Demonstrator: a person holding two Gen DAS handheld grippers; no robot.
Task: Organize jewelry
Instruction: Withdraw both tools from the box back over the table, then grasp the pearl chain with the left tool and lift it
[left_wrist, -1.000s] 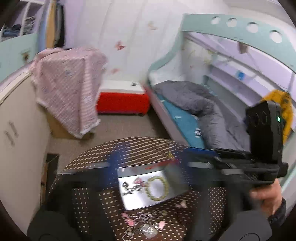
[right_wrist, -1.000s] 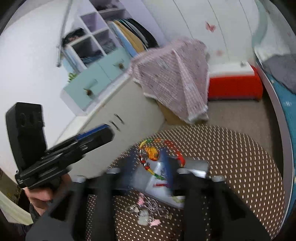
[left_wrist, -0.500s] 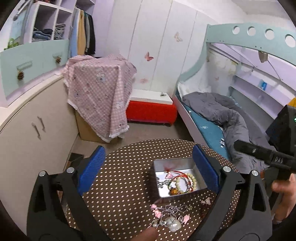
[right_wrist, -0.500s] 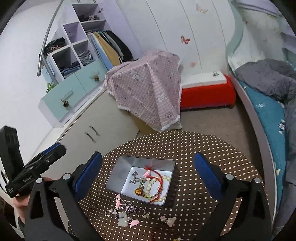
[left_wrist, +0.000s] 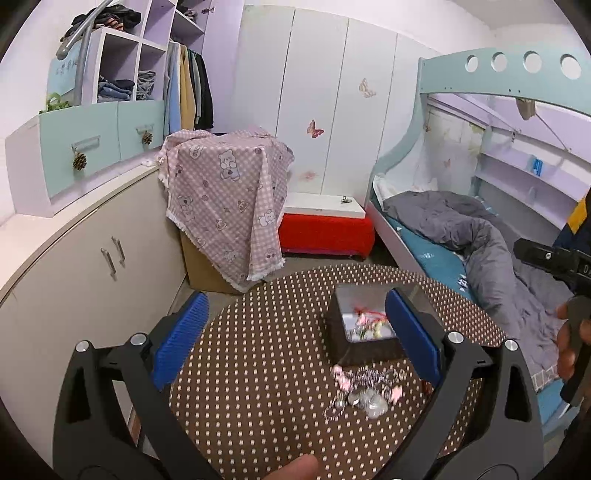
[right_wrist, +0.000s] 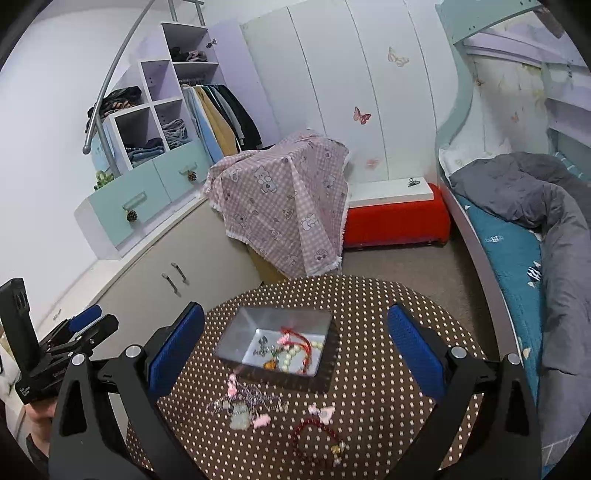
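A grey metal box (right_wrist: 275, 345) stands on the round brown dotted table (right_wrist: 369, 302); it also shows in the left wrist view (left_wrist: 364, 332). Inside lie a red cord bracelet (right_wrist: 301, 341), a pale bead bracelet (right_wrist: 288, 360) and small charms. In front of the box lie a silver necklace with pink charms (right_wrist: 245, 404), also seen from the left wrist (left_wrist: 365, 387), a pink bow (right_wrist: 322, 412) and a dark red bead bracelet (right_wrist: 317, 439). My left gripper (left_wrist: 295, 339) is open and empty above the table. My right gripper (right_wrist: 295, 350) is open and empty, above the box.
A cupboard (left_wrist: 92, 258) runs along the left. A box under a pink checked cloth (left_wrist: 225, 195) and a red chest (left_wrist: 325, 229) stand behind the table. A bunk bed with a grey duvet (left_wrist: 480, 236) lies to the right.
Both grippers have pulled back and up from the box, and both views have steadied. The colourful bead string that hung at the right gripper now no longer shows there.
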